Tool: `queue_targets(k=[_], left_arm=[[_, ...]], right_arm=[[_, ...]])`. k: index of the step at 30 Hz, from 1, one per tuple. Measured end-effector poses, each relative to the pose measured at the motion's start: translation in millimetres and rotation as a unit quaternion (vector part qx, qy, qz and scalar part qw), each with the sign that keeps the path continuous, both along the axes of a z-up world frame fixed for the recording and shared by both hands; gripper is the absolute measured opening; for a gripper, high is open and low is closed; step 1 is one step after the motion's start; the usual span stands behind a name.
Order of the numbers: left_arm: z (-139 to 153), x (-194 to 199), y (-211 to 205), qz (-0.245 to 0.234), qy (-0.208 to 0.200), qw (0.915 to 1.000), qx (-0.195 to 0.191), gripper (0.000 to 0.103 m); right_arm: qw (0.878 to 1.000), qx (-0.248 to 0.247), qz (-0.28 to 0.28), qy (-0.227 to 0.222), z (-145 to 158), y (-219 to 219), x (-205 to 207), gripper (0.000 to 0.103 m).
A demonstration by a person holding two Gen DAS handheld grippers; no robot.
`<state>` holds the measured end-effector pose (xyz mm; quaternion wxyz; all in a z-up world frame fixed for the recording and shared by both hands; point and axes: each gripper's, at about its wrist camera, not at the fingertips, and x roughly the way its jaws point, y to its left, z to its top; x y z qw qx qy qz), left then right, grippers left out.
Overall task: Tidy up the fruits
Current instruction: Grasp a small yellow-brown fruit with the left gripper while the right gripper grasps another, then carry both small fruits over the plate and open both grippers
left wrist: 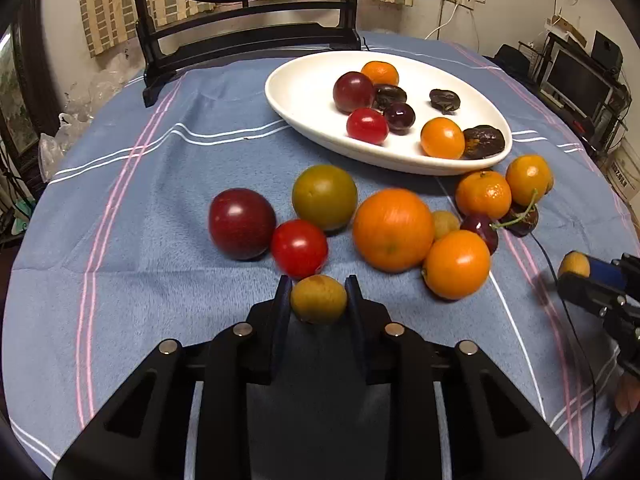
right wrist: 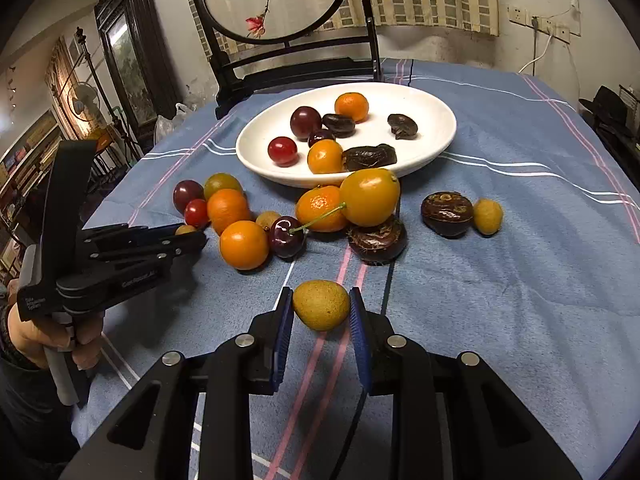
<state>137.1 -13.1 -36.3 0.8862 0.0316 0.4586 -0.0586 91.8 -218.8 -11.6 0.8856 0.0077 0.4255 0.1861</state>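
- Left wrist view: the left gripper [left wrist: 319,294] was clenched on a small yellow-brown fruit [left wrist: 319,299], low over the blue-clothed table [left wrist: 160,208], likely to carry it to the white plate [left wrist: 296,92] beyond.
- Between it and the plate lay a red tomato [left wrist: 299,248], a dark plum [left wrist: 241,223] and a large orange [left wrist: 393,230], crowding the path.
- Right wrist view: the right gripper [right wrist: 321,310] grasped another yellow-brown fruit [right wrist: 321,305], nearer than the plate [right wrist: 436,104]; a cherry [right wrist: 286,236] and oranges [right wrist: 244,245] lay between.

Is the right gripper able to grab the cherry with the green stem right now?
Probably not yet: the right gripper is shut on a small yellow-brown fruit, so nothing else fits. The cherry itself lies uncovered just ahead.
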Motion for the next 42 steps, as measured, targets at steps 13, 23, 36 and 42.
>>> queue_targets(k=[13, 23, 36, 42], left_arm=[[73.5, -3.0, -0.4, -0.017, -0.067, 0.9955, -0.065, 0.026], [70.1, 78.9, -27.0, 0.002, -0.055, 0.9968, -0.058, 0.026], [46.2, 115.4, -27.2, 0.038, -0.033, 0.9975, -0.051, 0.061], [62.3, 94.4, -20.4, 0.039, -0.058, 0.9963, -0.051, 0.066]], right_arm=[[0.997, -0.006, -0.002, -0.071, 48.5, -1.2, 14.8, 0.028], [0.997, -0.018, -0.008, -0.075, 49.6, 15.6, 88.1, 0.028], [0.998, 0.019, -0.044, -0.051, 27.1, 6.0, 127.7, 0.063], [0.996, 0.031, -0.06, -0.053, 35.9, -11.6, 114.1, 0.063]])
